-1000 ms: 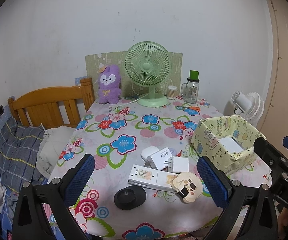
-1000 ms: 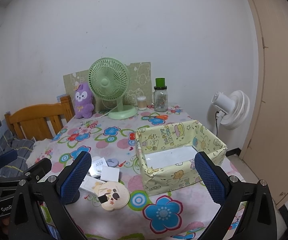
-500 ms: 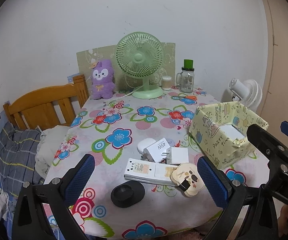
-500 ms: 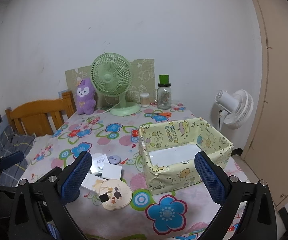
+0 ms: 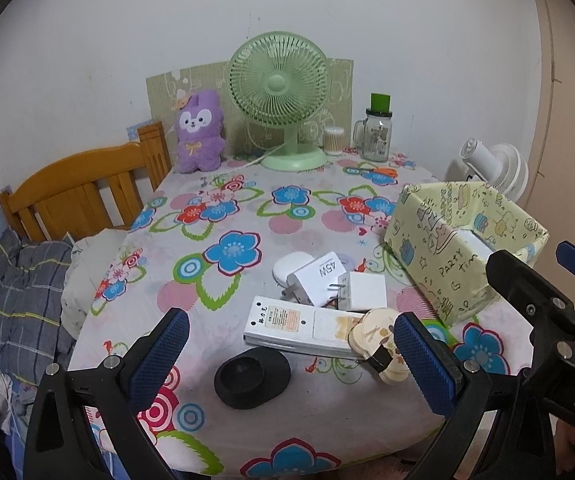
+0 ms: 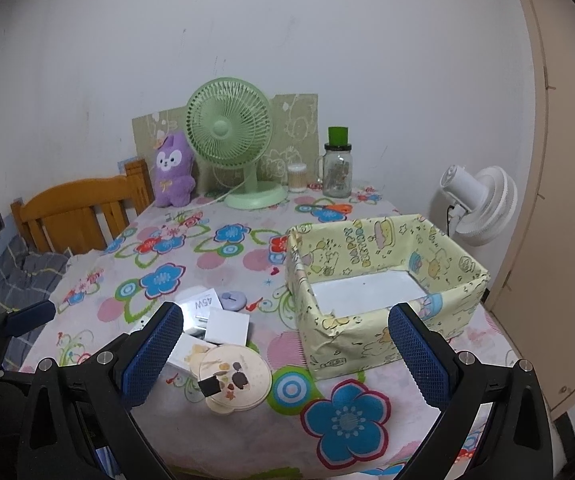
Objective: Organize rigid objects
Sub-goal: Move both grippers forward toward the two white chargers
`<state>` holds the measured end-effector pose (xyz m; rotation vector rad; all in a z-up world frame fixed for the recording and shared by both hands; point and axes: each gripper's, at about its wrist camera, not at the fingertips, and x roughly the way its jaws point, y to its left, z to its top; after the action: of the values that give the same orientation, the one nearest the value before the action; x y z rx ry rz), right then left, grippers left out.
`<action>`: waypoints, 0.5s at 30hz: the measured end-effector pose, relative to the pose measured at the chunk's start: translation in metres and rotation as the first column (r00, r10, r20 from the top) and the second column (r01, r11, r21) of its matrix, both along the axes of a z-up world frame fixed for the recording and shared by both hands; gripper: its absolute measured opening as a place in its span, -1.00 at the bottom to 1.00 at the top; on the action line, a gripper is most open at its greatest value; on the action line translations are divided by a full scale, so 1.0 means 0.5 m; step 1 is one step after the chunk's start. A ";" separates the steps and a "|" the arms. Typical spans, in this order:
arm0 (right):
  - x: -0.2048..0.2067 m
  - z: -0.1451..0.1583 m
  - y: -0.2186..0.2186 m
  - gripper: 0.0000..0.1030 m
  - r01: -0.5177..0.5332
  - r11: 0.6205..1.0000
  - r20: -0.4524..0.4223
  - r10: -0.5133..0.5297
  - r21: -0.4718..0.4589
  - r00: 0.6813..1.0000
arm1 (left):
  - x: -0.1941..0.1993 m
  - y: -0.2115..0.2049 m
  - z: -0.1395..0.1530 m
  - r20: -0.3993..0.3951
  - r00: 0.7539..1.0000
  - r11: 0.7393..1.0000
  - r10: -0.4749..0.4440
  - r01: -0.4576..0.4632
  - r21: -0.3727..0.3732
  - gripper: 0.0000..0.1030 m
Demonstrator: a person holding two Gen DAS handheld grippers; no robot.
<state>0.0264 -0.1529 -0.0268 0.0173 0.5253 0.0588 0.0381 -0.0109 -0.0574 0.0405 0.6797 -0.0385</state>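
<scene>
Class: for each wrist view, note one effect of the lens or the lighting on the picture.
Left wrist view: fisheye bends the door frame and blackens the corners; the green fan casts a soft shadow on the board behind. Right wrist view: same curved edges; flat, dim light, no glare on the glass jar.

On the surface (image 5: 247,184): two white chargers, one marked 45W (image 5: 315,276), one plain (image 5: 365,291). One white remote (image 5: 299,326). One black round disc (image 5: 252,372). One beige round compact (image 6: 233,376). One small lilac round piece (image 6: 232,300). One white oval case (image 5: 289,266). One yellow patterned box (image 6: 383,280). One green desk fan (image 5: 278,80). One purple plush (image 5: 199,132). One glass jar (image 5: 377,136) with green lid. One cotton-swab tub (image 5: 333,141). Beyond the edge, one white fan (image 6: 481,196).
</scene>
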 end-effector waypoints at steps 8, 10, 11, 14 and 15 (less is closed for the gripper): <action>0.030 -0.019 0.023 1.00 -0.013 1.000 -0.033 0.013 -0.008 0.999 | 0.030 0.009 -0.023 -0.041 0.999 1.000 -0.004 0.003 -0.006 0.99; 0.039 -0.024 0.031 1.00 -0.020 1.000 -0.042 0.020 -0.011 0.999 | 0.037 0.012 -0.028 -0.050 0.999 1.000 -0.001 0.001 -0.006 0.99; 0.043 -0.026 0.035 1.00 -0.023 1.000 -0.046 0.023 -0.012 0.999 | 0.041 0.014 -0.032 -0.054 0.999 1.000 0.000 0.000 -0.006 0.99; 0.059 -0.036 0.049 0.96 -0.037 0.999 -0.064 0.036 -0.017 0.997 | 0.055 0.019 -0.041 -0.069 0.998 1.000 0.001 -0.002 -0.004 0.99; 0.064 -0.038 0.054 0.95 -0.040 0.999 -0.068 0.038 -0.020 0.997 | 0.059 0.021 -0.043 -0.073 0.997 1.000 0.001 -0.002 -0.003 0.99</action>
<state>0.0583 -0.1259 -0.0459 -0.0118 0.5937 0.0909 0.0676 -0.0005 -0.0789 0.0357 0.7530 -0.0398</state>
